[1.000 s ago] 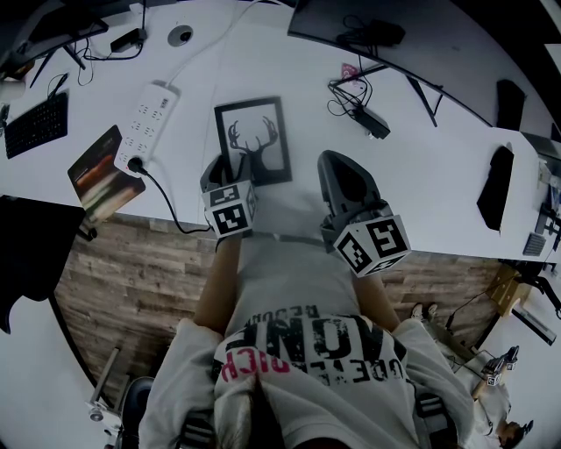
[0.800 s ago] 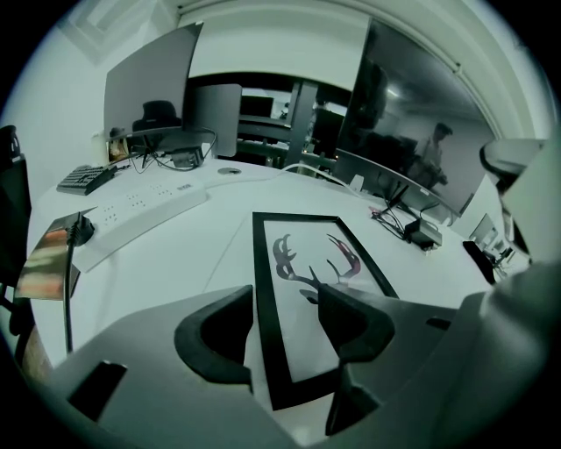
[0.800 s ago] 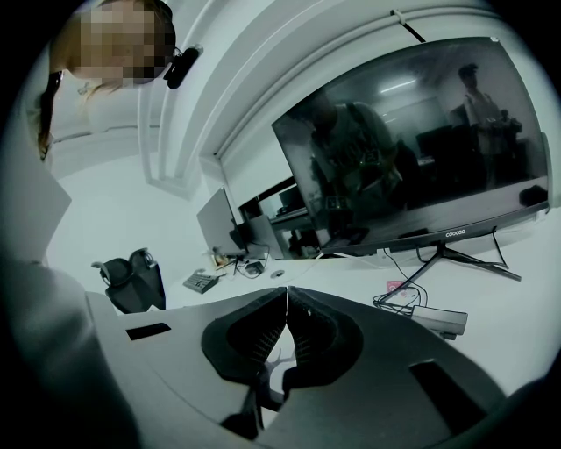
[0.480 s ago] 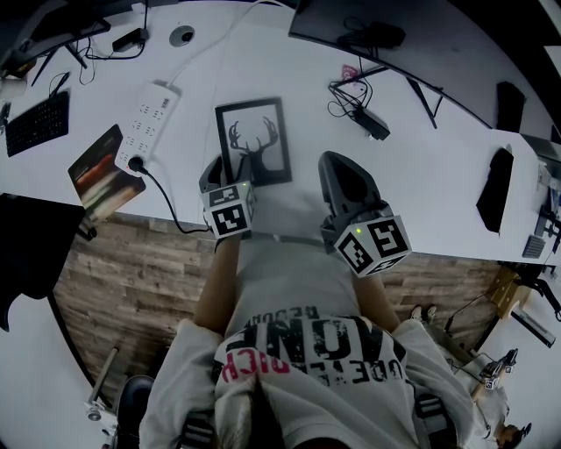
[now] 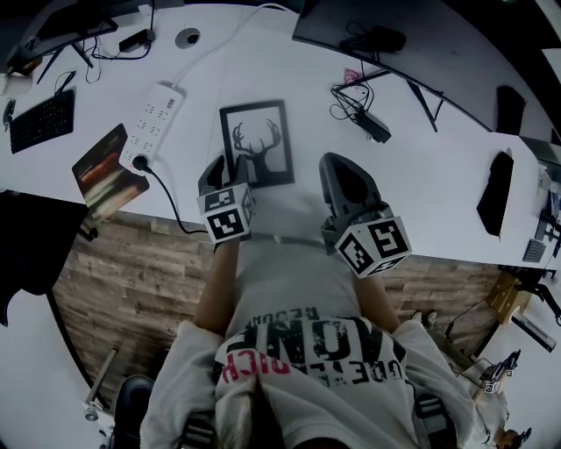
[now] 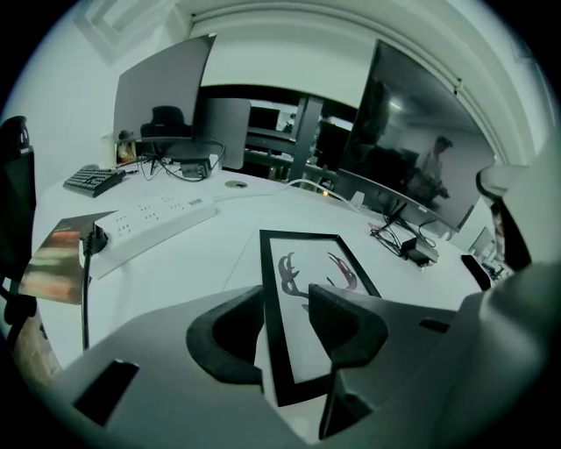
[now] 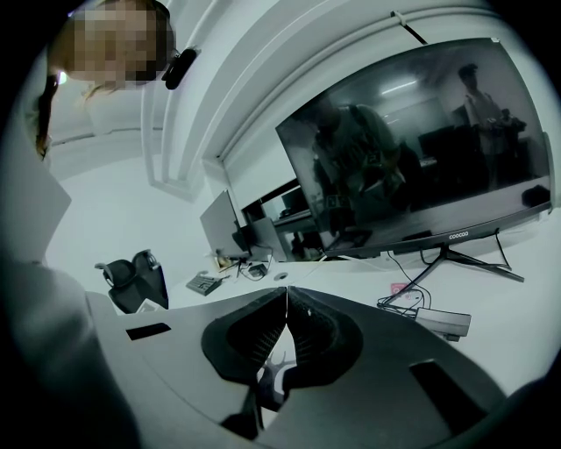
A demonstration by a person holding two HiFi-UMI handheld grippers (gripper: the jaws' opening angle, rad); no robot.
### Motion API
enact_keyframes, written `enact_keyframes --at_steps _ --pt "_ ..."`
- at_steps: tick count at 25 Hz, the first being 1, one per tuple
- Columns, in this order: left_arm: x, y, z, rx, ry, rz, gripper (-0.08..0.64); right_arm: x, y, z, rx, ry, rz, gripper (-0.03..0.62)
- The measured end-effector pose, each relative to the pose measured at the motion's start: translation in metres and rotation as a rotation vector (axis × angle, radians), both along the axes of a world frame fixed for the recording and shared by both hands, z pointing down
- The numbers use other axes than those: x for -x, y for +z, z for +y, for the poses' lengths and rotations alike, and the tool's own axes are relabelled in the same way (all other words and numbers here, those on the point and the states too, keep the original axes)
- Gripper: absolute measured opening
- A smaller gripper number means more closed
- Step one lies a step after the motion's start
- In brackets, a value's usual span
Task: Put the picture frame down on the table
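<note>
The picture frame (image 5: 256, 143), a black-edged print of a stag's antlers, lies flat on the white table (image 5: 438, 184), a little way in from the table's near edge. The left gripper (image 5: 226, 168) angles down over the frame's near-left corner. Its jaws have just been closing but stand apart, with the frame's black left edge running between them and a strip of white table showing beside the left jaw; the pads do not press on the frame. The right gripper (image 5: 340, 167) hangs just beside the frame's near-right corner, its jaws closed tip to tip on nothing.

Bare tabletop opens to the right of the frame as far as a power adapter and its tangle of cables (image 5: 366, 118), which sit in front of a curved monitor (image 5: 351, 22). To the frame's left, a white power strip (image 5: 151, 123) lies at a slant, well apart from it, and its black lead (image 5: 166, 202) drops over the table's near edge. A booklet (image 5: 107, 167) overhangs that same edge further left, and a keyboard (image 5: 39, 121) sits toward the far left corner. Wood-plank floor (image 5: 131, 281) shows below the table's edge.
</note>
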State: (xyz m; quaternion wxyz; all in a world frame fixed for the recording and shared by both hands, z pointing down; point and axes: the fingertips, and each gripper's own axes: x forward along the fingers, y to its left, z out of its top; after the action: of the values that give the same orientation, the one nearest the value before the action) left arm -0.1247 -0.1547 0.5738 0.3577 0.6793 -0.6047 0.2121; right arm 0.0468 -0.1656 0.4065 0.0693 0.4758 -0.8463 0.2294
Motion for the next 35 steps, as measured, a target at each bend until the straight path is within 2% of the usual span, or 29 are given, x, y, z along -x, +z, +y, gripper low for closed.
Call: enact_keyframes --at_steps 11,17,21,35 --pt "0.011 -0.017 -0.001 -0.058 -0.022 -0.024 0.048 0.004 -0.006 0.005 -0.021 -0.001 -0.005 0.002" --pt "0.014 -0.036 -0.004 -0.12 -0.019 -0.027 0.005 0.008 -0.012 0.008 -0.04 0.002 -0.011 0.002" --pt "0.015 -0.063 -0.007 -0.206 -0.01 -0.025 0.003 0.011 -0.018 0.012 -0.06 0.0 -0.016 0.002" --pt "0.027 -0.216 -0.028 -0.608 0.055 -0.053 0.002 0.019 -0.056 0.019 -0.204 0.011 0.025 0.002"
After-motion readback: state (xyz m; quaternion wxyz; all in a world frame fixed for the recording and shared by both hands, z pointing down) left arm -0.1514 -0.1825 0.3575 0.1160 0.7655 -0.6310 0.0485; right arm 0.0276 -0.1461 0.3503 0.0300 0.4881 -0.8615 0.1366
